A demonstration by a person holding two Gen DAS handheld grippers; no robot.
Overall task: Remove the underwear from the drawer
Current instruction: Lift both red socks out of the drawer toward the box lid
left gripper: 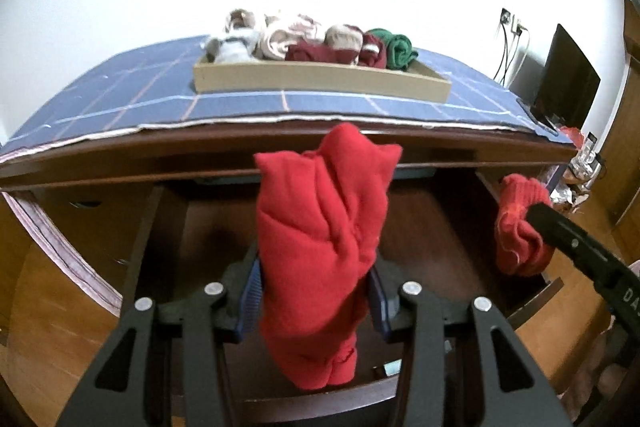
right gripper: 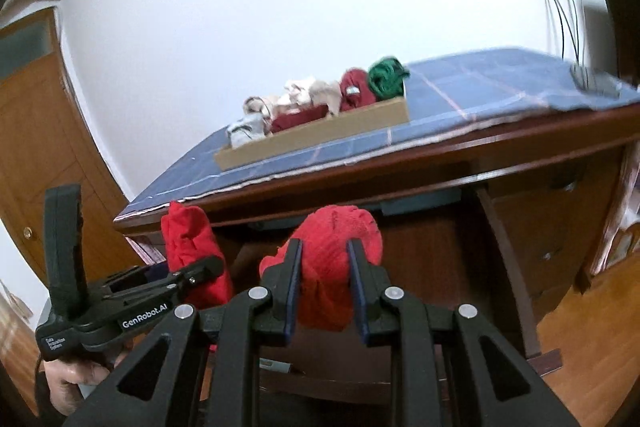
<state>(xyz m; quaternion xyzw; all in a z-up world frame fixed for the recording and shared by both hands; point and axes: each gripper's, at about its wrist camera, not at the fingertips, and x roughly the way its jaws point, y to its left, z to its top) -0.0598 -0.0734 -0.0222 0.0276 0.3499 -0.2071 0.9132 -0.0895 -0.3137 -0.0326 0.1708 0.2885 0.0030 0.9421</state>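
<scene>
My left gripper point(left gripper: 316, 267) is shut on a folded bright red piece of underwear point(left gripper: 320, 211), which stands up between the blue pads above the open wooden drawer point(left gripper: 200, 227). My right gripper point(right gripper: 324, 251) is shut on a second, bunched red piece of underwear point(right gripper: 340, 235) in front of the desk edge. From the left wrist camera, the right gripper point(left gripper: 538, 213) and its red bundle point(left gripper: 516, 227) show at the right. In the right wrist view the left gripper point(right gripper: 212, 265) and its red cloth point(right gripper: 188, 239) show at the left, with a hand point(right gripper: 68, 383) on the handle.
A cardboard tray point(left gripper: 320, 79) point(right gripper: 320, 135) with several rolled garments sits on the desk's blue checked cloth point(left gripper: 120, 99) point(right gripper: 480, 83). A dark monitor point(left gripper: 568, 79) stands at the right end. Side drawers point(right gripper: 552, 227) sit under the desk; a wooden door point(right gripper: 32, 115) is at left.
</scene>
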